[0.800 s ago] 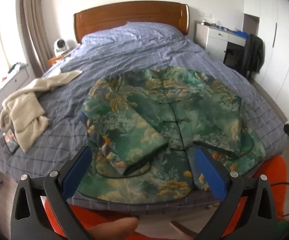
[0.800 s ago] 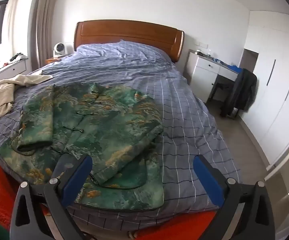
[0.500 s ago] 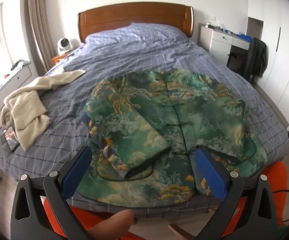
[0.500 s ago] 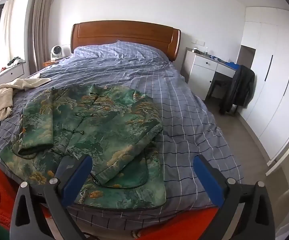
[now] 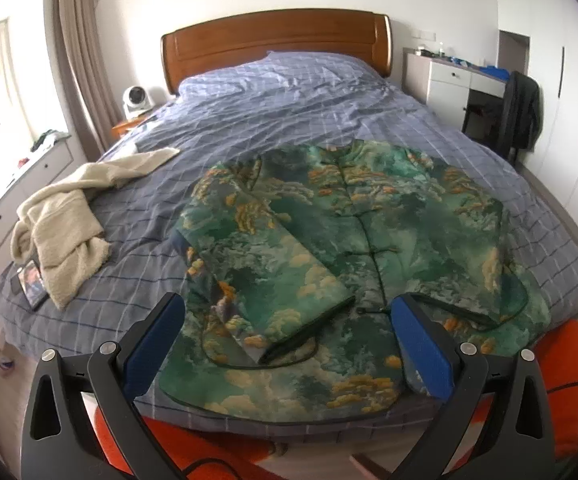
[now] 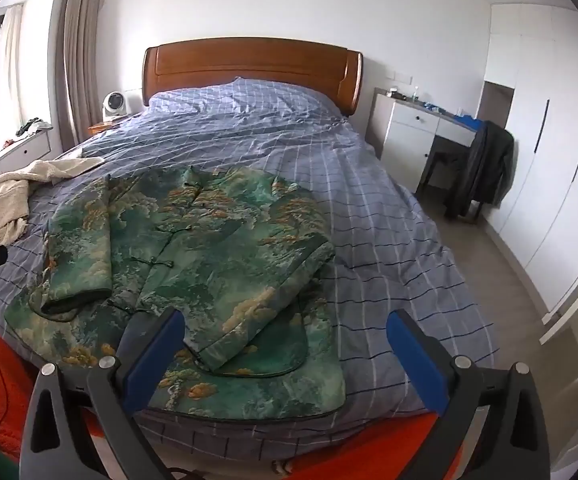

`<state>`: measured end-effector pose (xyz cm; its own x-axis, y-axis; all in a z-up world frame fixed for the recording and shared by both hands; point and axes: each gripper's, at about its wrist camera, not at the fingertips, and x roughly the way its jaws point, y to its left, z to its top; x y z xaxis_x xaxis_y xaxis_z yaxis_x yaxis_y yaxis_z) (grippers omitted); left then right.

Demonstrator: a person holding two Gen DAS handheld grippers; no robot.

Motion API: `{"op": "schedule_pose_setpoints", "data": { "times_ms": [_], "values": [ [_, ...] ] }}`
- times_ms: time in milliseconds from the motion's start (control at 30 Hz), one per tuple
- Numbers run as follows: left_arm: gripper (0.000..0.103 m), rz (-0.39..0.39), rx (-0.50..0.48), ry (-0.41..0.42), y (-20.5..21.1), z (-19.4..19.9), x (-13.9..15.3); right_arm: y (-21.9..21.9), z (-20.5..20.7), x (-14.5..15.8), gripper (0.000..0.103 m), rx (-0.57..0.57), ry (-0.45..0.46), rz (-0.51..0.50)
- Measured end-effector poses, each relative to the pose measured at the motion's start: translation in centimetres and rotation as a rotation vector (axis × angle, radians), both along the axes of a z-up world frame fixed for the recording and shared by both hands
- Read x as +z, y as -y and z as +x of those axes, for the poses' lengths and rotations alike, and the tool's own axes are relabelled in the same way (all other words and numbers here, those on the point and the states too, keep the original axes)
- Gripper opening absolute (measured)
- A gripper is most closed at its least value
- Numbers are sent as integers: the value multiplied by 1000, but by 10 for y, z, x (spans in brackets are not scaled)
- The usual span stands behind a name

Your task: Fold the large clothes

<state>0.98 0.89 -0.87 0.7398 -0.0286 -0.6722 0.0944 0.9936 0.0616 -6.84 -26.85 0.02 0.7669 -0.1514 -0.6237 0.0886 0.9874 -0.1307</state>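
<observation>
A large green patterned jacket (image 5: 341, 240) lies flat, front up, at the foot of the bed; it also shows in the right wrist view (image 6: 193, 264). Both sleeves are folded inward over the front. My left gripper (image 5: 287, 344) is open and empty, held off the bed's foot above the jacket's hem. My right gripper (image 6: 285, 356) is open and empty, held off the foot over the jacket's right hem corner. Neither touches the cloth.
The bed (image 5: 297, 104) has a blue checked cover and a wooden headboard (image 5: 277, 40). A cream towel (image 5: 65, 216) and a phone (image 5: 31, 284) lie on its left side. An orange rug (image 6: 369, 448) lies below the foot. A white desk and chair with a dark coat (image 6: 477, 168) stand right.
Both grippers have drawn back and risen a little from the bed, so the jacket sits farther away. The jacket has not moved.
</observation>
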Motion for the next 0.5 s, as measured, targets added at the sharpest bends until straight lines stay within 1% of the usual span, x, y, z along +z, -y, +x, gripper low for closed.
{"op": "schedule_pose_setpoints", "data": {
  "times_ms": [100, 267, 367, 500],
  "values": [
    [103, -7, 4, 9, -1, 0, 1, -3, -2, -1, 102, 17, 6, 6],
    [103, -10, 1, 2, 2, 2, -1, -4, -5, 2, 102, 10, 27, -9],
    [103, -2, 0, 2, 4, 1, -4, -3, -5, -2, 102, 16, 8, -5],
    [103, 3, 7, -3, 4, 1, -6, -8, -3, -9, 102, 39, -17, -23]
  ]
}}
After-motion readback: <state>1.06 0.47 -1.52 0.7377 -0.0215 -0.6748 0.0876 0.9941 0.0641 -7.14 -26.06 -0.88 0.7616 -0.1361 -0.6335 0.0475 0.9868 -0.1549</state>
